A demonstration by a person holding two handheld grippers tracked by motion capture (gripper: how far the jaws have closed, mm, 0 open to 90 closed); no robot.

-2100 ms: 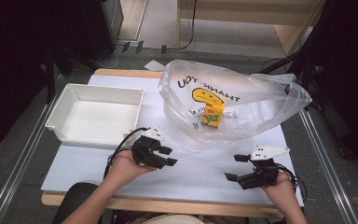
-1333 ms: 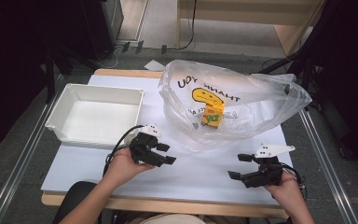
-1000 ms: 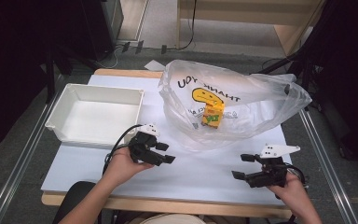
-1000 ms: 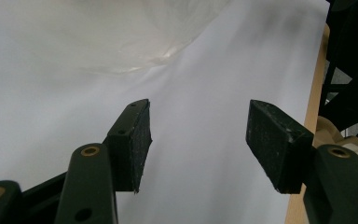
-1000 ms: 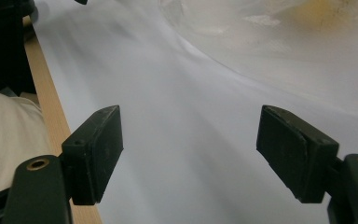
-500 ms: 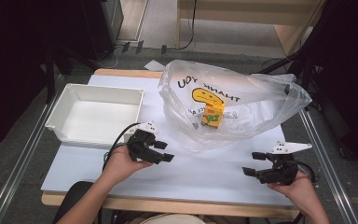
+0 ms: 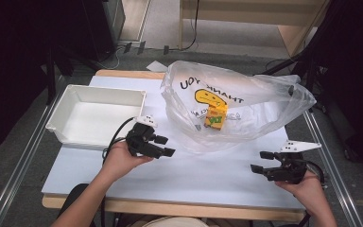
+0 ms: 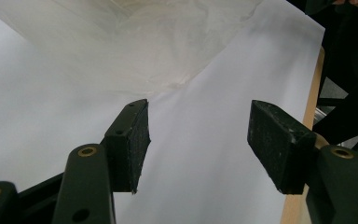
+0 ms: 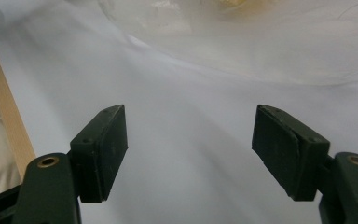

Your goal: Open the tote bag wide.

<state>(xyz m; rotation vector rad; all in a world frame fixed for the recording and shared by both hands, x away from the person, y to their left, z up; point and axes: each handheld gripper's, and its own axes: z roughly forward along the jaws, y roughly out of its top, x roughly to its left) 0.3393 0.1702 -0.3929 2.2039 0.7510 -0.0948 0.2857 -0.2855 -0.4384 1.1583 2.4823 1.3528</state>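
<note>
A clear plastic bag (image 7: 236, 111) printed with a yellow smiley lay crumpled across the far right part of the white table (image 7: 203, 175), its long axis running roughly parallel to the far edge and its gathered mouth apparently pointing toward the right edge, though the folds made that hard to tell. Inside it, seen through the film, a small yellow-and-orange carton (image 7: 216, 116) stood near the bag's middle, its long axis upright. A white tray (image 7: 59, 120) sat at the far left corner, well apart from the bag. The left gripper (image 7: 166, 146), held near the tray's near right corner, had its jaws spread with nothing between them, and it pointed toward the bag's near left fringe, which lay just beyond the pads (image 8: 133, 142) in the left gripper view. The right gripper (image 7: 261, 161) hovered by the near right corner with its jaws spread but just having narrowed a little, nothing between them, aimed leftward along the near edge; the bag lay farther from it, toward the far edge. The left hand looked the nearer to the bag.
</note>
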